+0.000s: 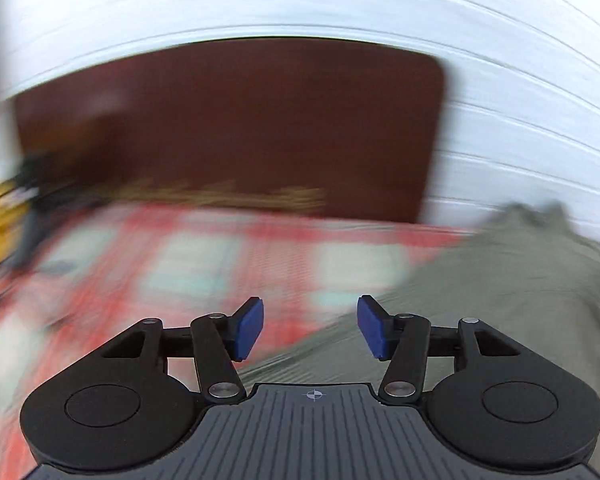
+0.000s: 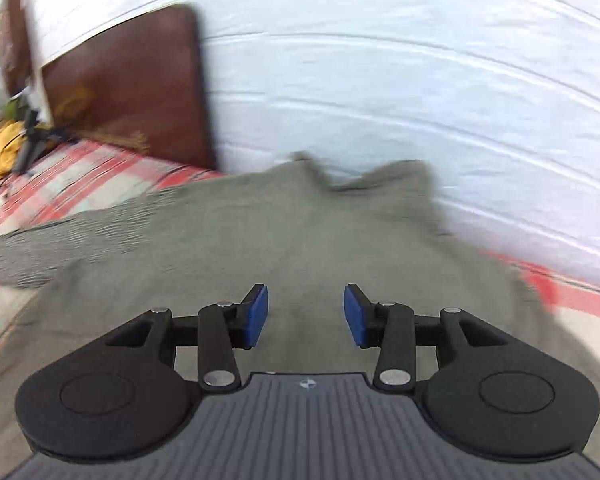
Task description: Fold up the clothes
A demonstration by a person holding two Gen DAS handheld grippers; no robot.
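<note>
A grey-green garment [image 2: 284,232] lies spread on a bed with a red and white checked cover [image 2: 80,176]. In the right wrist view it fills the middle, one sleeve stretching left, its neck end toward the wall. My right gripper [image 2: 306,316] hovers over the garment's body, jaws apart, nothing between the blue pads [image 2: 258,316]. In the left wrist view the garment [image 1: 500,280] lies at the right. My left gripper [image 1: 310,328] is open above the garment's left edge and the checked cover [image 1: 204,264], empty. Both views are blurred.
A dark brown headboard [image 1: 236,120] stands behind the bed against a white panelled wall [image 2: 400,100]. A yellow cloth [image 2: 4,148] and a dark stand-like object [image 2: 30,140] sit at the far left end of the bed.
</note>
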